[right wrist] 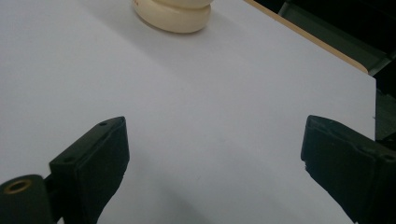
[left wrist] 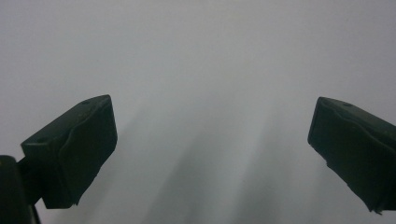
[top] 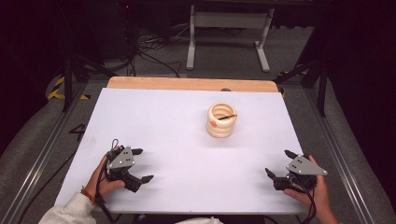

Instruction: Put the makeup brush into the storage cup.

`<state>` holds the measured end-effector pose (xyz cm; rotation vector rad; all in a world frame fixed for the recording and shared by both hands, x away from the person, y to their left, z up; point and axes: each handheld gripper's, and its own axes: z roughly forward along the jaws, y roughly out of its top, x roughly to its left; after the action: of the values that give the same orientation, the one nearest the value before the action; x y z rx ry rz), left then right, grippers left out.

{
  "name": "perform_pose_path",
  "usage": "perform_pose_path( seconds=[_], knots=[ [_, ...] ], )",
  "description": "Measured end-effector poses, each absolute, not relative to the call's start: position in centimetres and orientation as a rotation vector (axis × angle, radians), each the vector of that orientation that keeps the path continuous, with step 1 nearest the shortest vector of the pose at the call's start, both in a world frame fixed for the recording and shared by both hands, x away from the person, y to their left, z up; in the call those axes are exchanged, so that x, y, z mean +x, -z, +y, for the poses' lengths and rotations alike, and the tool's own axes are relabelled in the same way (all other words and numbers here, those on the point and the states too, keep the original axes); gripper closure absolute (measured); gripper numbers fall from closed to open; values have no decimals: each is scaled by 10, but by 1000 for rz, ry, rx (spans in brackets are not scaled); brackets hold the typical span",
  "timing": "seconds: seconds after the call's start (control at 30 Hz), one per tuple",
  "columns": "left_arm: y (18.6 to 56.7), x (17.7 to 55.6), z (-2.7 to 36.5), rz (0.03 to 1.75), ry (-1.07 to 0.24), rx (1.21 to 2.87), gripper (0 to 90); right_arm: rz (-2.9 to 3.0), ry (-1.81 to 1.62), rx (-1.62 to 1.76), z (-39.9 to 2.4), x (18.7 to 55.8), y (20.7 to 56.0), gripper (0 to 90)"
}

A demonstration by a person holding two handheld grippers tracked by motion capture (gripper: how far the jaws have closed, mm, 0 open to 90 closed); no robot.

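Left gripper [top: 142, 164] fingers wide apart, empty, right gripper [top: 280, 163] likewise, ribbed cup [top: 221, 120] well apart.

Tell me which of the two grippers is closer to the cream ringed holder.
The right gripper. It sits at the table's near right corner, with a shorter stretch of bare white table to the cream ringed holder than from the left gripper.

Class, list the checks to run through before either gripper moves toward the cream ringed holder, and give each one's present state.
1. Left gripper open and holding nothing: ok.
2. Right gripper open and holding nothing: ok.
3. Ringed holder upright on the white table: ok.
4. Table between right gripper and holder free of things: ok.
5. Thin stick in the holder's mouth, loose or stuck: cannot tell.
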<state>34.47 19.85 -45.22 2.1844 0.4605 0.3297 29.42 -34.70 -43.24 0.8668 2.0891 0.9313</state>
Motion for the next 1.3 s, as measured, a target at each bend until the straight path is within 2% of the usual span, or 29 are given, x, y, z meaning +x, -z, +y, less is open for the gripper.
perform_pose_path(
  seconds=[1.3],
  knots=[
    [450, 343, 202, 457, -343, 2177, 23, 2064, -963, 900, -356, 282, 442, 84]
  ],
)
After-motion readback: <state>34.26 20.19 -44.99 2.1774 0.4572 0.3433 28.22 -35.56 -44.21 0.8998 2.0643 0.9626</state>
